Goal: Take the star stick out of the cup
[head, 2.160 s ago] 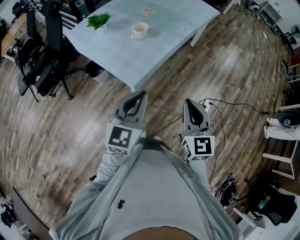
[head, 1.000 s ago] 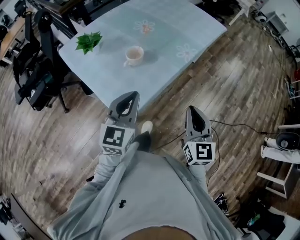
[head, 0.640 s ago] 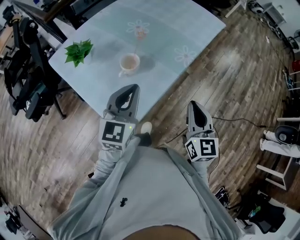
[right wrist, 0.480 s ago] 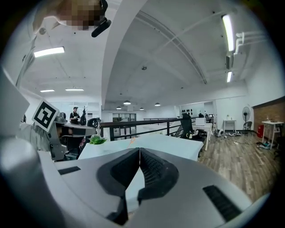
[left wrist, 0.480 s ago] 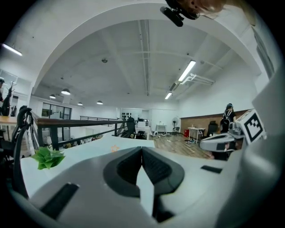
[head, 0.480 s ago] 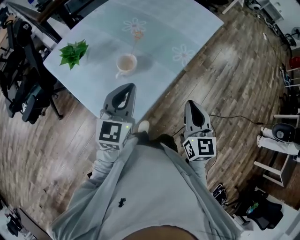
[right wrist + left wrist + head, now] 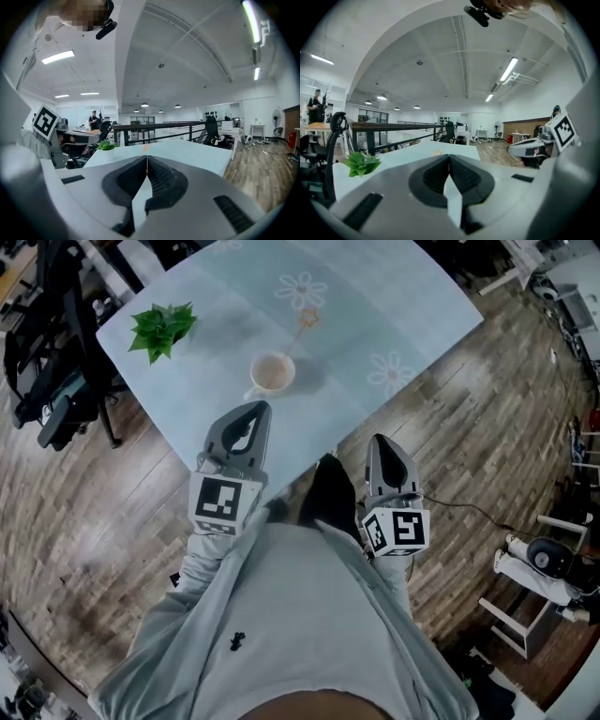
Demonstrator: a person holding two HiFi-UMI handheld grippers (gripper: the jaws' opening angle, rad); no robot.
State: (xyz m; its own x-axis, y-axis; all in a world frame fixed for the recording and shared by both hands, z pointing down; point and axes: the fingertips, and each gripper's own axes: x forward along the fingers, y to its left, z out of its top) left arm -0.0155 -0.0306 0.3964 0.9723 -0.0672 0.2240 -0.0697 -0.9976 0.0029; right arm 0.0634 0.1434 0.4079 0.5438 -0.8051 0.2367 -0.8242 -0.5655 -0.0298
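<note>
Fingers closed together and empty on left gripper [image 7: 251,409] and right gripper [image 7: 378,441], both by the near corner of the table [image 7: 394,306]. Green plant [image 7: 161,329] at table's left side. Cup [image 7: 273,374] mid-table, ahead of left gripper, apart from both. Star stick [image 7: 302,326] stands tilted in cup, star end up.

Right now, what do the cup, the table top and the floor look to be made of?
Cup: probably glazed ceramic, pale and smooth. Table top: seemingly a pale blue cloth or vinyl cover, printed daisies. Floor: wood or wood-look planks, streaked grain, slight sheen.
</note>
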